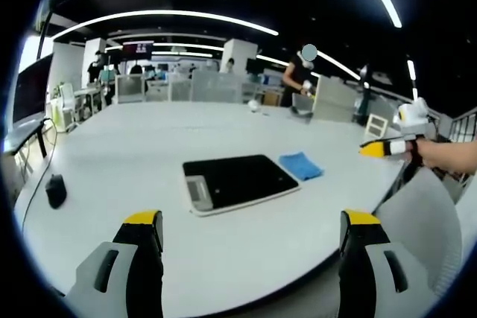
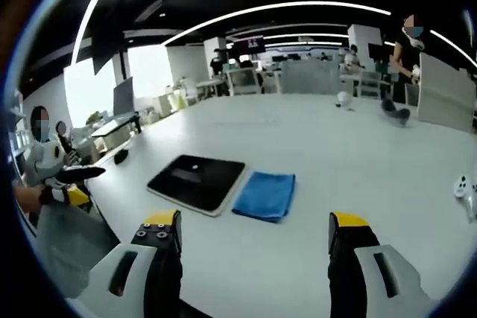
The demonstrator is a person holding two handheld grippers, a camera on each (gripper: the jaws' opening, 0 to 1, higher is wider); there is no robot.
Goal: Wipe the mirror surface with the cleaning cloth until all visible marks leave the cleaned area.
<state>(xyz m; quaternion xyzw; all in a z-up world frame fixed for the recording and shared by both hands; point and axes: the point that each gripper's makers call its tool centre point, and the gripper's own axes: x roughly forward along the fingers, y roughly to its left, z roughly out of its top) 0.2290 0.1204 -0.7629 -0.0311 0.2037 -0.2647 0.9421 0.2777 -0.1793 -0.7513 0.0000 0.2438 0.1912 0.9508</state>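
A wide white worktop (image 1: 149, 147) in an open office holds a flat rectangular mirror with a white frame and dark reflective surface (image 1: 240, 182), lying face up near its middle. A folded blue cleaning cloth (image 1: 301, 165) lies just beside the mirror's right edge; in the right gripper view the same cloth (image 2: 264, 194) appears to touch the mirror (image 2: 197, 182). A small black object (image 1: 56, 191) sits well apart at the left.

The left tool (image 1: 253, 237) hangs over the near edge of the worktop, its yellow-tipped jaws spread wide with nothing between them. The right tool (image 2: 253, 240) likewise has its jaws apart and empty, pointing toward the cloth.

Wiping has apparently not begun. The right tool looks best placed to take the cloth: lower onto a raised fold, grip firmly, then drag flat overlapping strokes across the glass. The left tool could steady the frame so the mirror does not slide.
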